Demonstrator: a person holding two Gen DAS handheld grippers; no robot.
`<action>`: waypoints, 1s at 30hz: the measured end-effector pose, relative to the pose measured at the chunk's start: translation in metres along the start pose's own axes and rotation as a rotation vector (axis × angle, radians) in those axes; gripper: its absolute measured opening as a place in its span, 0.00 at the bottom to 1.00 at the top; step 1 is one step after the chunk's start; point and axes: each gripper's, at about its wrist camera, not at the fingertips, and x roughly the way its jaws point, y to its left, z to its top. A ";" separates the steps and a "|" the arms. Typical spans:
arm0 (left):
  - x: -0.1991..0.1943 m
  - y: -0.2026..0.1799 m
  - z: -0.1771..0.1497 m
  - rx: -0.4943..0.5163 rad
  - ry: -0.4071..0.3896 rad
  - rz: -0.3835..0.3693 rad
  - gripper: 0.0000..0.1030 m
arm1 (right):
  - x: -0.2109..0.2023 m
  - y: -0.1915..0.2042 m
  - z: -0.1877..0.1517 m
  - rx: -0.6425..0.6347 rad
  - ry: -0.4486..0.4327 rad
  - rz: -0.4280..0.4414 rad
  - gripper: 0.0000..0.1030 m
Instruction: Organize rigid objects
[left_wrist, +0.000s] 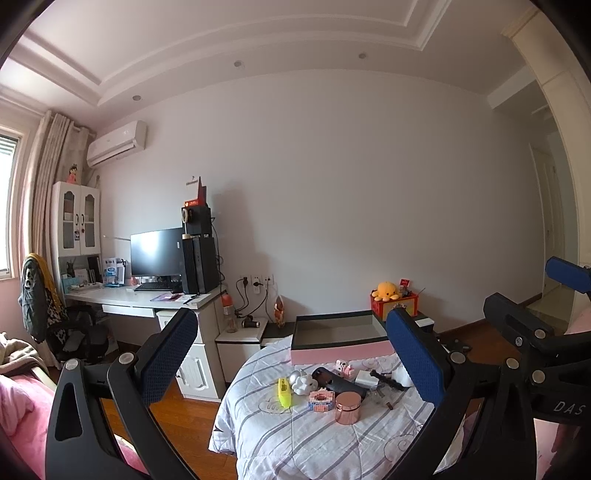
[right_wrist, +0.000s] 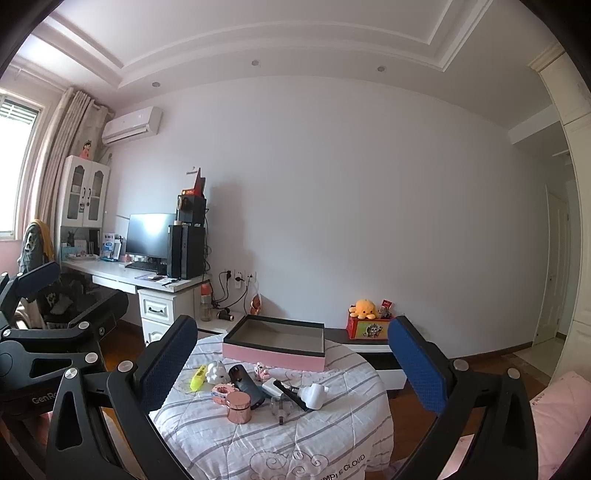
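Several small rigid items lie before pink box (right_wrist: 273, 356). Copper jar (right_wrist: 239, 407): likely light, slick; grip its sides. Left gripper (left_wrist: 295, 358), right gripper (right_wrist: 291, 363): jaws open, empty.

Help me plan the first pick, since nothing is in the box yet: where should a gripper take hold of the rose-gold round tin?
Grip the rose-gold tin across its straight side wall, coming down from above. It stands upright at the near edge of the pile, so its front and right are free; the pink block sits close behind-left.
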 end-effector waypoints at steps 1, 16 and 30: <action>0.003 0.000 -0.002 -0.002 0.005 -0.001 1.00 | 0.001 0.000 -0.001 0.000 0.002 -0.001 1.00; 0.083 -0.007 -0.060 -0.037 0.180 -0.082 1.00 | 0.065 -0.007 -0.053 -0.004 0.135 0.029 1.00; 0.192 -0.032 -0.153 -0.016 0.487 -0.098 1.00 | 0.164 -0.028 -0.151 0.054 0.433 0.060 1.00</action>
